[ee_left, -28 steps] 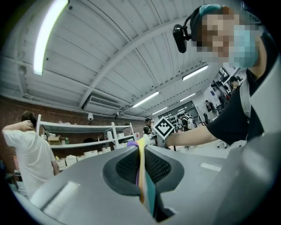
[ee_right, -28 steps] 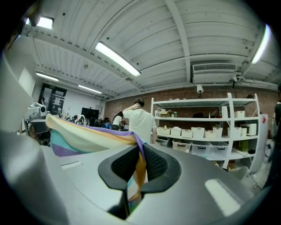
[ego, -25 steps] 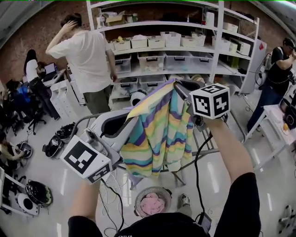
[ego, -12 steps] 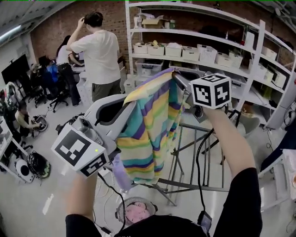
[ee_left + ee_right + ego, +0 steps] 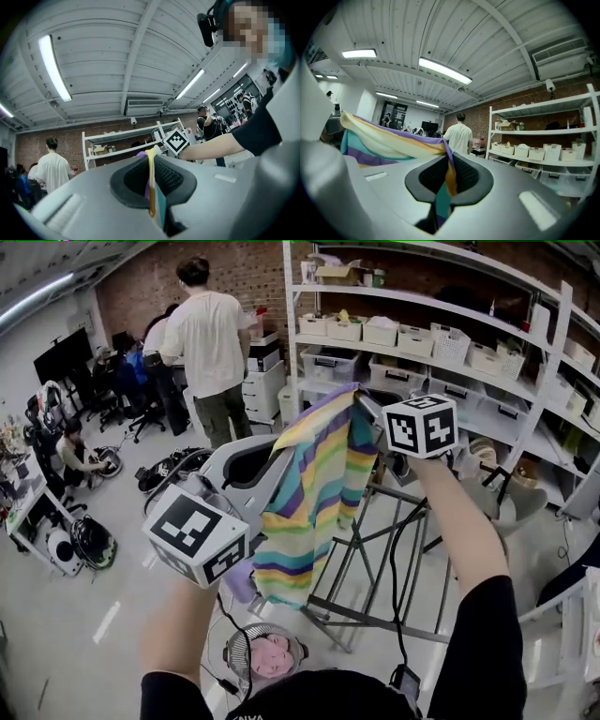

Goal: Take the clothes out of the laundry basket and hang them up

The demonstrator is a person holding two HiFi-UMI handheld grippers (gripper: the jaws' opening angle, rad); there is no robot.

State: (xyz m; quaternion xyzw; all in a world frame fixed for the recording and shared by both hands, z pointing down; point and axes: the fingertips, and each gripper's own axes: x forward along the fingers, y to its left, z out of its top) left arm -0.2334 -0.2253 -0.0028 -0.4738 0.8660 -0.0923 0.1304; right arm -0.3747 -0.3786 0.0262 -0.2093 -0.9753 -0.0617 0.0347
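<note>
Head view: a striped garment (image 5: 314, 493) in yellow, teal and purple bands hangs between the left gripper (image 5: 281, 448) and the right gripper (image 5: 364, 409). It drapes below them in front of a metal drying rack (image 5: 375, 545).

Left gripper view: the jaws are clamped on a thin fabric edge.

Right gripper view: the jaws are clenched on the cloth, which runs off leftward.

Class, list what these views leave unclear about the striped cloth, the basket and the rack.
1. What garment the cloth is: bunched in the head view, only pinched edges in both gripper views.
2. How much the basket holds: head view, the person's torso cuts off its near side; only pink fabric shows.
3. The top of the rack: head view, behind the cloth.
</note>
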